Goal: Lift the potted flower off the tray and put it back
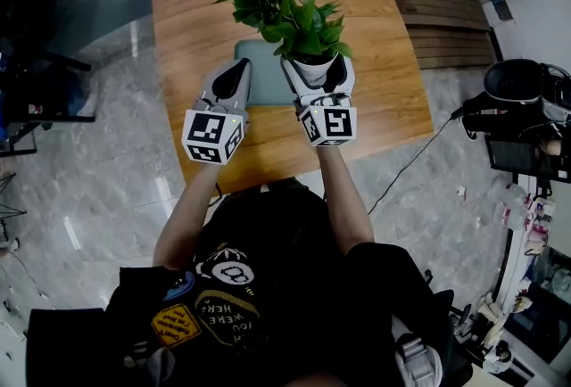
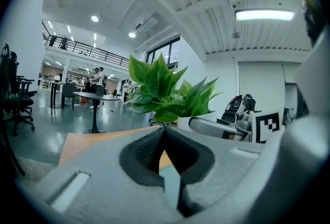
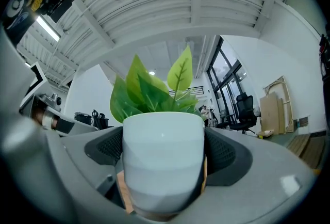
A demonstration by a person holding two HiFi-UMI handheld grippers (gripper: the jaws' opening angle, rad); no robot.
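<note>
Right claw (image 1: 318,71): jaws spread wide, the dark textured pads pinching the potted flower (image 3: 161,158) on both sides of its pot. The pot is upright with its long axis vertical and its mouth up. It is held clear of the tray, over the tray's right edge in the head view.

Pot: smooth matte white, round, narrowing slightly toward the base.

Foliage: broad, pointed green leaves fanning up and outward.

Left claw (image 1: 239,67): jaws pressed together, nothing between them, beside the right claw.

Tray (image 1: 266,80): flat and grey-green, lying on a wood-grain worktop (image 1: 192,15).

Wooden table (image 1: 189,20) on grey marble floor (image 1: 107,171)
</note>
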